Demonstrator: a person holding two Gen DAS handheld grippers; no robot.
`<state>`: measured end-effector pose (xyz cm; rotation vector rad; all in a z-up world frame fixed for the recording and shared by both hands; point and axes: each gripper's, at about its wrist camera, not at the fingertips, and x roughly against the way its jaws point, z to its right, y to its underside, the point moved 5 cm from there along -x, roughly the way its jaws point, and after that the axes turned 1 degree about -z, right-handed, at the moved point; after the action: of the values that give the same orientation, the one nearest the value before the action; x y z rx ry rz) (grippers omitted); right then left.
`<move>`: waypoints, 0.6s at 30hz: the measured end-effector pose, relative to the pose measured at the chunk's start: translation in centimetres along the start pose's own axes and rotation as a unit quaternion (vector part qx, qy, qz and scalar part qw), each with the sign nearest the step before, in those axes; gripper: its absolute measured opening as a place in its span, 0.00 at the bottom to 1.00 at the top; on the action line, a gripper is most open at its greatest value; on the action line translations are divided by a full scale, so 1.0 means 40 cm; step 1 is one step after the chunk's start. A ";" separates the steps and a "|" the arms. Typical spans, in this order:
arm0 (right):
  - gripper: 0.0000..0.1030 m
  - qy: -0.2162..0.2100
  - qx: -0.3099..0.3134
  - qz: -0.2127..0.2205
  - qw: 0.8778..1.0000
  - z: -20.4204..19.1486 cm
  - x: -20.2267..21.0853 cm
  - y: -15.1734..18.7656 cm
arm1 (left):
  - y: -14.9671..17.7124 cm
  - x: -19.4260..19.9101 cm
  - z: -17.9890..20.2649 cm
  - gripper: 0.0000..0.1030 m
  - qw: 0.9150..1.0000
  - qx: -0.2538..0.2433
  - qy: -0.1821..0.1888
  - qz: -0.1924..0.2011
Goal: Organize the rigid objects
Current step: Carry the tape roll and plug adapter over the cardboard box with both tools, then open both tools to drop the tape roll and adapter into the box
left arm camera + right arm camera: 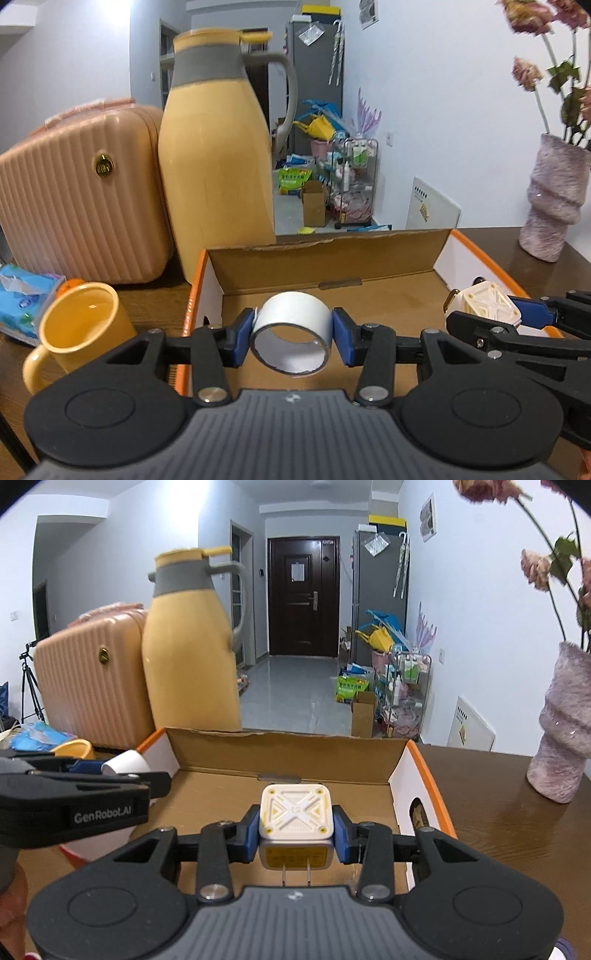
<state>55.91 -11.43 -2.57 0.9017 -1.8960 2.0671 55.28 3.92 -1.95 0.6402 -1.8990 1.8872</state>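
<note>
We judge the tape roll light and stiff, though a hollow ring could flex if squeezed hard; our left hand-held gripper pinches it across its flat rims, at nine and three o'clock of the ring. The charger plug looks a hard, smooth, somewhat denser block; our right hand-held gripper clamps its two side faces, prongs pointing back toward us, which seems a sound hold. Both things hang over the open cardboard box on the counter. The box floor, where visible, shows nothing in it. At nine o'clock of the box stands a yellow mug, apparently empty.
</note>
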 end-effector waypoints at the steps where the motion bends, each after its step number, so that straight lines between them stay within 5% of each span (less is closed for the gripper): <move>1: 0.37 0.001 -0.001 -0.003 1.000 0.003 -0.014 0.001 | 0.003 -0.012 -0.002 0.44 1.000 0.004 -0.001 -0.003; 9: 0.37 0.002 -0.011 0.000 1.000 0.029 -0.058 0.026 | 0.025 -0.060 -0.025 0.44 0.999 0.042 0.012 -0.009; 18: 0.37 0.008 -0.001 -0.010 1.000 0.033 -0.080 0.038 | 0.035 -0.073 -0.021 0.46 0.999 0.026 0.013 -0.015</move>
<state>58.06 -12.13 -5.63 0.8974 -1.8741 2.0548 56.86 4.87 -4.74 0.6518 -1.8202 1.9225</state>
